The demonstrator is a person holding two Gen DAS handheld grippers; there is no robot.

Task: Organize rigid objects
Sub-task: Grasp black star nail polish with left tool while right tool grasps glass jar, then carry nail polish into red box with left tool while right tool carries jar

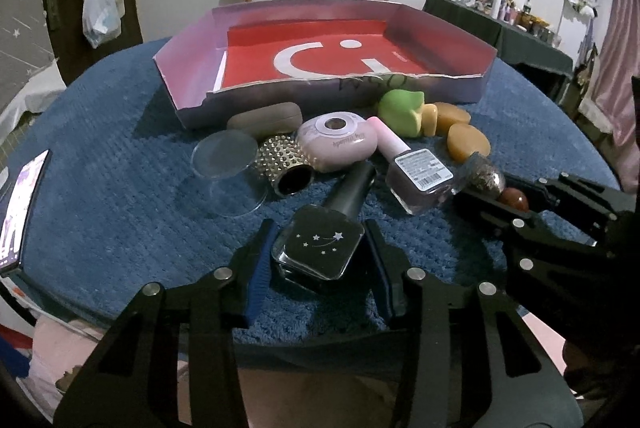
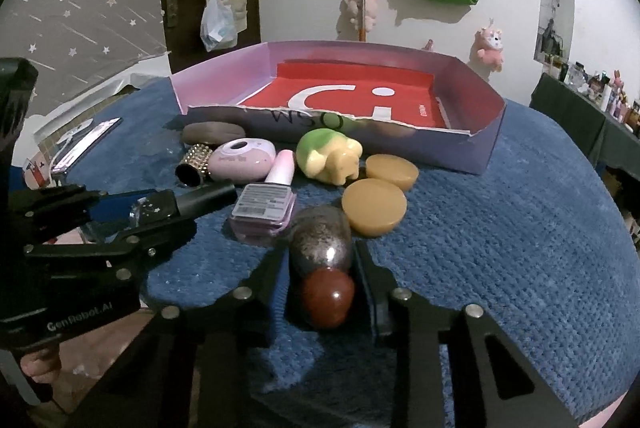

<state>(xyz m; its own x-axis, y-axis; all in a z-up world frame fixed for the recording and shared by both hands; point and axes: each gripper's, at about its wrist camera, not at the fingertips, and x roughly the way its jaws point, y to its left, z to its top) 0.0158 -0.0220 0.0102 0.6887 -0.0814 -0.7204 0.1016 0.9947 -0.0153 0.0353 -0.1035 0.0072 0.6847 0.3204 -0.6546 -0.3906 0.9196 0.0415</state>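
Rigid objects lie clustered on the blue counter (image 1: 120,188) before the empty box (image 1: 192,108). Left tongs (image 1: 320,252) clamp the star bottle (image 1: 318,248); right tongs (image 2: 326,284) grip the brown-capped bottle (image 2: 324,248). Risk: round cap slipping out during lift.

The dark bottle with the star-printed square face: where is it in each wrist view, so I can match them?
Left wrist: the dark star bottle sits low centre, between the left gripper fingers.
Right wrist: the same bottle lies at mid-left, in the left gripper reaching in from the left edge.
Shared landmark: the red-floored box, behind the clutter in both views.
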